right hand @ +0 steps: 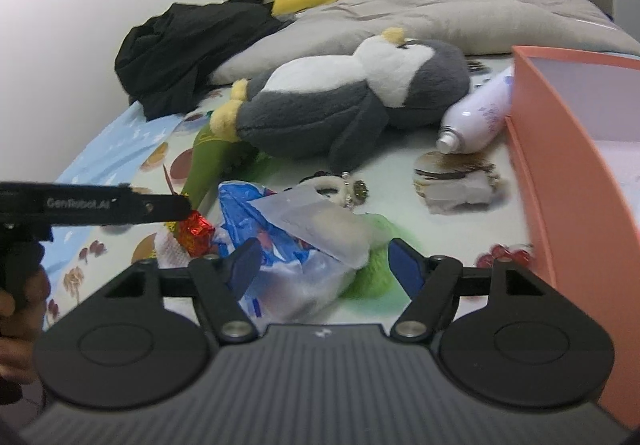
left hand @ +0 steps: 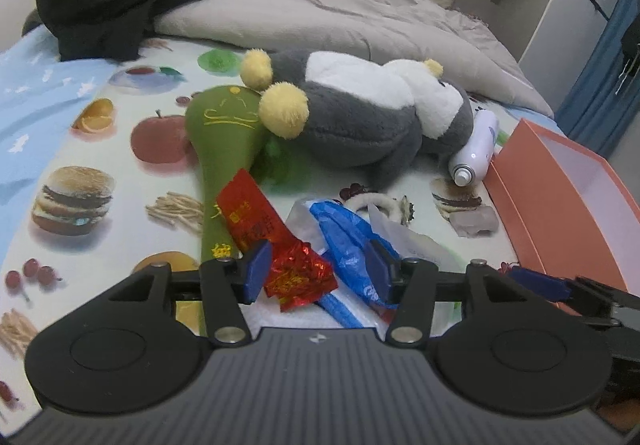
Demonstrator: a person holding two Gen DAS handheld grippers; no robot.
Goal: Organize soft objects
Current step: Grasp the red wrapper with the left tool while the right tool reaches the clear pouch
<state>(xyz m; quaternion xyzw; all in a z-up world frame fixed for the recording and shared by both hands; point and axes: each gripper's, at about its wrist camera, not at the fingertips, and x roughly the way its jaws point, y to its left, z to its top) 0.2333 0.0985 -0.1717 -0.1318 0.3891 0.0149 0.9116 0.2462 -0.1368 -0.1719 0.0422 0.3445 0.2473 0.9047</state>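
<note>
Left wrist view puts your left tool (left hand: 318, 269) low over a heap of wrappers on the bed (left hand: 120, 173), its blue pads spread moderately wide. The crumpled red foil wrapper (left hand: 298, 273) sits between them, just beside the left pad; you cannot tell whether that pad touches it, and nothing is gripped yet. A blue plastic bag (left hand: 344, 237) lies against the right pad.

These pieces look feather-light, crinkly and slippery, so they will likely squash flat and may slide out; take the foil at its bunched middle, not a loose edge. The plush penguin (left hand: 360, 117) lies on its side further up the bed, soft and bulky; its flipper or foot looks like the easiest hold. A green plush toy (left hand: 222, 149) lies beside it, partly under the red packet.

In the right wrist view, your right tool (right hand: 324, 265) is also open wide and holds nothing, hovering over the blue bag and a clear plastic bag (right hand: 320, 229). The pink box (right hand: 560, 149) stands open to the right, a white spray bottle (right hand: 476, 117) lying against its wall.
</note>
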